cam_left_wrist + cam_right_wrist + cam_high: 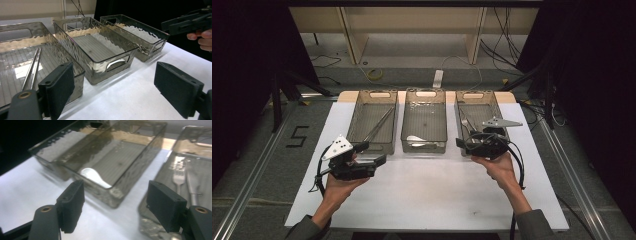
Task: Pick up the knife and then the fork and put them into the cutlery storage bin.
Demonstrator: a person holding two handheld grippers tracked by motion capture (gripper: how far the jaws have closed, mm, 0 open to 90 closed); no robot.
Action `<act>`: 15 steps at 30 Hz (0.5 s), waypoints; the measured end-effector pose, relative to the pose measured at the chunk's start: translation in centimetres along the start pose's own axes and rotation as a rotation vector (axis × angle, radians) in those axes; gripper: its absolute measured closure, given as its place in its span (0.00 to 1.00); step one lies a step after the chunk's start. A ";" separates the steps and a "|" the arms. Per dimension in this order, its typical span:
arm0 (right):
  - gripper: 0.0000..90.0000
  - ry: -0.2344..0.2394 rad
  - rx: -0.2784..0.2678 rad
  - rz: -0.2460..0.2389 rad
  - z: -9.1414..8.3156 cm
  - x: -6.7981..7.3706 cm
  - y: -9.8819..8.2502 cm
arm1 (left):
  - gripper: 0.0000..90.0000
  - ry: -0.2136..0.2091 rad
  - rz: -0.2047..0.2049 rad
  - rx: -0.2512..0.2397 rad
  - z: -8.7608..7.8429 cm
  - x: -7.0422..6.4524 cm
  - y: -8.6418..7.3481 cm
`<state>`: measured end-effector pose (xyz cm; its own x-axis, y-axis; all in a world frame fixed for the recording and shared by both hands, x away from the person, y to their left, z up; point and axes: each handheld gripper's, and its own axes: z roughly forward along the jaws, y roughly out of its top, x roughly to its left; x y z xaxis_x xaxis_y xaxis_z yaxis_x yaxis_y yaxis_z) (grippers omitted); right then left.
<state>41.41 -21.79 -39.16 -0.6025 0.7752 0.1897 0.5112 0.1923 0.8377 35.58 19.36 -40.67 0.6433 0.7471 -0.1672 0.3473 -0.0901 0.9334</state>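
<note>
Both grippers stand with jaws spread wide and nothing between the pads. Right gripper (pixel 462 143) hangs over the near end of the right bin (pixel 497 103), just beside the middle bin (pixel 424 95), and points leftward toward it. That middle bin holds a white spoon (pixel 96 177) lying at its near end. Inside the right bin lie a fork (pixel 178 176) and another piece of metal cutlery beside it. Left gripper (pixel 379 157) hovers over the white table sheet (pixel 427 190), just before the left bin (pixel 374 97), where metal chopsticks (pixel 31 68) lie lengthwise.
</note>
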 end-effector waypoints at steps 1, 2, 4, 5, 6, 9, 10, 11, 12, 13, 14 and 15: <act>0.35 0.002 -0.007 -0.004 -0.1 0.2 -0.2 | 0.18 -0.002 -0.002 0.002 0.0 0.0 0.0; 0.34 0.005 -0.012 -0.014 -0.3 0.4 -0.4 | 0.18 -0.003 -0.004 0.003 0.0 0.0 0.0; 0.34 0.017 -0.022 -0.012 -0.5 0.7 -0.8 | 0.18 -0.007 -0.013 -0.002 0.0 0.0 0.0; 0.34 0.024 -0.028 -0.005 -0.7 0.8 -1.0 | 0.18 -0.008 -0.011 -0.001 0.0 0.0 0.0; 0.33 0.033 -0.030 -0.001 -0.8 0.9 -1.2 | 0.18 -0.008 -0.009 0.002 0.0 0.0 0.0; 0.33 0.036 -0.034 -0.007 -1.2 1.2 -1.8 | 0.18 -0.010 -0.012 0.000 0.0 0.0 0.0; 0.32 0.040 -0.036 -0.009 -1.3 1.3 -2.0 | 0.18 -0.012 -0.009 0.004 0.0 0.0 0.0; 0.32 0.041 -0.036 -0.012 -1.4 1.3 -2.2 | 0.18 -0.013 -0.009 0.005 0.0 0.0 0.0; 0.32 0.042 -0.040 -0.013 -1.5 1.4 -2.5 | 0.18 -0.016 -0.007 0.006 0.1 0.0 0.0; 0.32 0.045 -0.043 -0.009 -1.6 1.4 -2.7 | 0.18 -0.018 -0.007 0.005 0.1 0.0 0.0; 0.32 0.046 -0.045 -0.004 -1.7 1.4 -2.9 | 0.18 -0.020 -0.006 0.007 0.1 0.0 0.0; 0.32 0.046 -0.049 -0.005 -1.8 1.4 -3.2 | 0.18 -0.022 -0.005 0.009 0.1 0.0 0.0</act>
<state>37.83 -22.42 -40.61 -0.6332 0.7455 0.2079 0.4783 0.1657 0.8624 35.61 19.27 -40.69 0.6562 0.7330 -0.1792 0.3571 -0.0925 0.9295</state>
